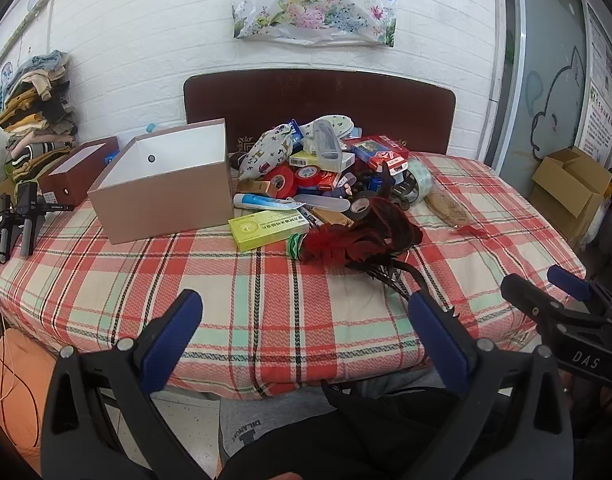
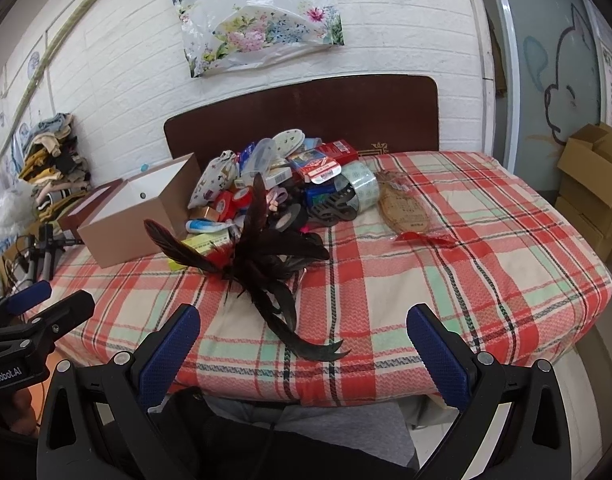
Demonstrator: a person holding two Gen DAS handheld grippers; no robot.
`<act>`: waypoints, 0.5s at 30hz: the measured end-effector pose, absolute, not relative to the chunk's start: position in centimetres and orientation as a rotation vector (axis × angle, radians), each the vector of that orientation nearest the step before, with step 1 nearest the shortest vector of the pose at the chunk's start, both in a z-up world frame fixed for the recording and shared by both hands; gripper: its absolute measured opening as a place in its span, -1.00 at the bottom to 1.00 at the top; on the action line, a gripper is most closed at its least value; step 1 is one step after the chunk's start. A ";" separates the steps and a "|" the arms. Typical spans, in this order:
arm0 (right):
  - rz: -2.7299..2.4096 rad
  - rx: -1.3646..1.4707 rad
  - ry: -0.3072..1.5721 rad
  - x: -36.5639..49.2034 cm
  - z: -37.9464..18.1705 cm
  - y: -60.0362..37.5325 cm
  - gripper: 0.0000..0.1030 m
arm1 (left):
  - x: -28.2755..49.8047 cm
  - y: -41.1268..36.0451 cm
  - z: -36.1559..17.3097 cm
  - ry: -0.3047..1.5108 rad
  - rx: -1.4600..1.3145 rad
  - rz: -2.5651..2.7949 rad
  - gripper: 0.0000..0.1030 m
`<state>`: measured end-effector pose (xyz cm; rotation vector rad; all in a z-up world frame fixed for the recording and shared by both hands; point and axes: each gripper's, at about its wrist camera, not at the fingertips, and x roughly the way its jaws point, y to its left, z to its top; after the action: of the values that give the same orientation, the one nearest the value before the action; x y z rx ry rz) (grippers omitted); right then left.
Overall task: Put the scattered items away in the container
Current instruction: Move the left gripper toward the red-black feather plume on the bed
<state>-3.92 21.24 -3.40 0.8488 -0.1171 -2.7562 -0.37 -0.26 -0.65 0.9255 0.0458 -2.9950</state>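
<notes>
An open tan box [image 1: 165, 196] with a white inside stands on the plaid bed, back left; it also shows in the right wrist view [image 2: 125, 224]. Right of it lies a heap of small items [image 1: 326, 168]: red tape rolls [image 1: 301, 178], a green-yellow carton [image 1: 267, 229], a patterned pouch [image 1: 265, 156], clear tape [image 2: 360, 186]. A dark red feather duster [image 1: 362, 236] lies in front of the heap, also in the right wrist view [image 2: 265, 256]. My left gripper [image 1: 306, 312] and right gripper [image 2: 303, 324] are open and empty over the bed's near edge.
A dark headboard [image 1: 318, 100] backs the bed against a white brick wall. A brown box lid [image 1: 77, 172] and a small tripod camera [image 1: 27, 216] sit at the left. Folded clothes [image 1: 37, 108] are stacked far left. Cardboard boxes [image 2: 594, 184] stand at the right. A wooden comb [image 2: 406, 208] lies apart.
</notes>
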 end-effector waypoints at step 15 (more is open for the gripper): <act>-2.734 0.877 -0.125 -4.2 -3.8 21.1 1.00 | -0.7 -0.6 -0.7 0.062 0.925 -2.995 1.00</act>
<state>-4.17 21.12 -3.77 0.8768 -0.1250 -2.7336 -0.65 -0.61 -0.69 0.9248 0.0621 -2.9951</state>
